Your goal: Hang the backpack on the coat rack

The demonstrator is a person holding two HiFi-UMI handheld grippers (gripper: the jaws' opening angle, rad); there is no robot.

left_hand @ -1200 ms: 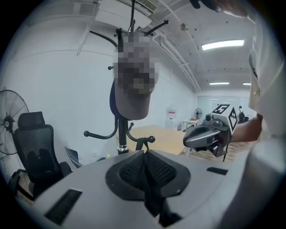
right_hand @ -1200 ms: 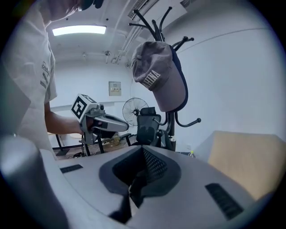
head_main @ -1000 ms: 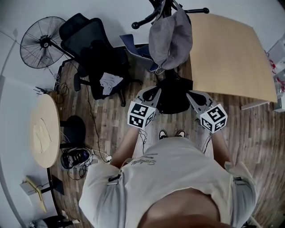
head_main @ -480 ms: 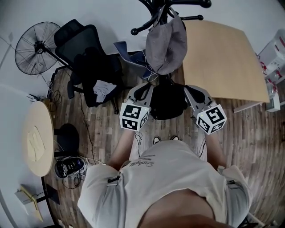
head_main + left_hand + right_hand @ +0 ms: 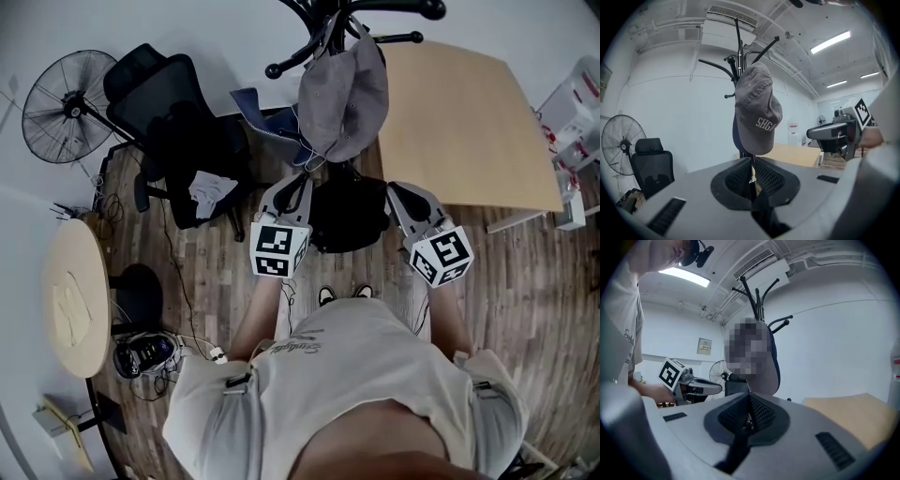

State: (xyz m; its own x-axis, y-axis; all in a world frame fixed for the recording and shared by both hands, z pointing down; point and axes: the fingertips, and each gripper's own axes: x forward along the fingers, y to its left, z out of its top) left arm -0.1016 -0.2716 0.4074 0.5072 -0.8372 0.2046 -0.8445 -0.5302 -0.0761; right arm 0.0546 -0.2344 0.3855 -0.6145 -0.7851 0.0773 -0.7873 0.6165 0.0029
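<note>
In the head view the black backpack (image 5: 349, 214) hangs between my two grippers, just below the coat rack (image 5: 349, 11). A grey cap (image 5: 342, 89) hangs on that rack. My left gripper (image 5: 296, 187) is at the backpack's left side and my right gripper (image 5: 405, 195) at its right. In the left gripper view the gripper (image 5: 752, 165) is shut on a black strap (image 5: 760, 206), with the cap (image 5: 757, 115) and the rack (image 5: 738, 51) straight ahead. In the right gripper view the gripper (image 5: 749, 402) is shut on a black strap (image 5: 737, 448), facing the rack (image 5: 758, 296).
A light wooden table (image 5: 464, 122) stands right of the rack. A black office chair (image 5: 178, 131) with clothes on it and a floor fan (image 5: 64, 103) are to the left. A round table (image 5: 75, 300) and cables (image 5: 178, 337) lie lower left. A blue garment (image 5: 272, 111) is behind the rack.
Both grippers have lifted the backpack a little higher and closer to the rack and cap. Both stay shut on the straps.
</note>
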